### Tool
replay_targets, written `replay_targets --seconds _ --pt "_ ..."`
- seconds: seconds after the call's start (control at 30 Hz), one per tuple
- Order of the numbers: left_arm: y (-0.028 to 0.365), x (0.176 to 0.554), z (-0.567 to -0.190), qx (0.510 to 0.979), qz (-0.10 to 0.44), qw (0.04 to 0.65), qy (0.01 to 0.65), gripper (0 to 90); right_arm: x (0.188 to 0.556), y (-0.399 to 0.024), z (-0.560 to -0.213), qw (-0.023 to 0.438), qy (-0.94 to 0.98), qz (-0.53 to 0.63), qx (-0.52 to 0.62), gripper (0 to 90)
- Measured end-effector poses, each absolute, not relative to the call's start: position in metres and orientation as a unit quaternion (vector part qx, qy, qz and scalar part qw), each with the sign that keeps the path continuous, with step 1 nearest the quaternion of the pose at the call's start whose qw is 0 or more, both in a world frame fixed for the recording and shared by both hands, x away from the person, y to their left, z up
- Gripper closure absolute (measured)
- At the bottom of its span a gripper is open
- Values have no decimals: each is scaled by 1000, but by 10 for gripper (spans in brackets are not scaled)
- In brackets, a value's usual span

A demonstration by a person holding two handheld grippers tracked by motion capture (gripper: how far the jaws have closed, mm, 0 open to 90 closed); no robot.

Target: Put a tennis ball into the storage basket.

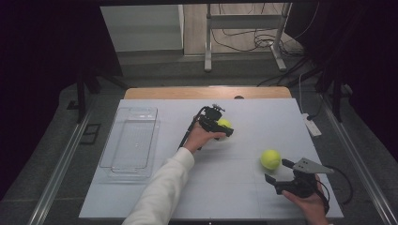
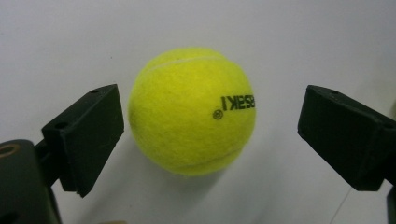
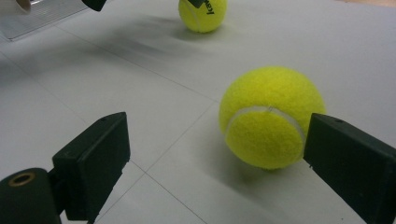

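The left gripper (image 1: pixel 224 127) is held low, jaws wide around a tennis ball (image 2: pixel 192 110), its print reversed. The right gripper (image 1: pixel 277 171) is spread, untouching, beside a second ball (image 3: pixel 272 116).

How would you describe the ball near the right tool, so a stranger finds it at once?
Start at the white table and look toward its right side. There a yellow tennis ball lies just ahead of the right tool. Unlike the other ball, which lies farther back, it is nearer the person.

White long sleeve (image 1: pixel 162 190) at lower centre. Both grippers black: left gripper (image 1: pixel 220 125) trails a cable; right gripper (image 1: pixel 277 171) has a grey triangular plate.
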State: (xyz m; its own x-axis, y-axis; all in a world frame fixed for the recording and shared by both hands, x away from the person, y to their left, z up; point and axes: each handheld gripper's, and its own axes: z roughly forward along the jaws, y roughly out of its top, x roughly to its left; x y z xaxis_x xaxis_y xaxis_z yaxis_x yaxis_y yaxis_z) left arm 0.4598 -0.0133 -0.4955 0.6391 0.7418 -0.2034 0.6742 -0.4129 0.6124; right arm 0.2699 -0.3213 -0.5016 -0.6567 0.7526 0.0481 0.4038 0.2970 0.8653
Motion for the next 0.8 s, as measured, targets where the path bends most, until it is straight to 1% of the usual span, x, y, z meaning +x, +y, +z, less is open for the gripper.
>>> replay_targets --seconds 0.47,0.63,0.8 --pt "-16 462 -501 839 51 334 428 165 270 -322 -502 186 783 464 370 75" --pt "-16 463 -504 838 55 328 432 251 270 -322 -502 187 783 464 370 75" --pt "-16 463 -504 841 58 326 428 260 270 -322 -502 188 782 464 370 75"
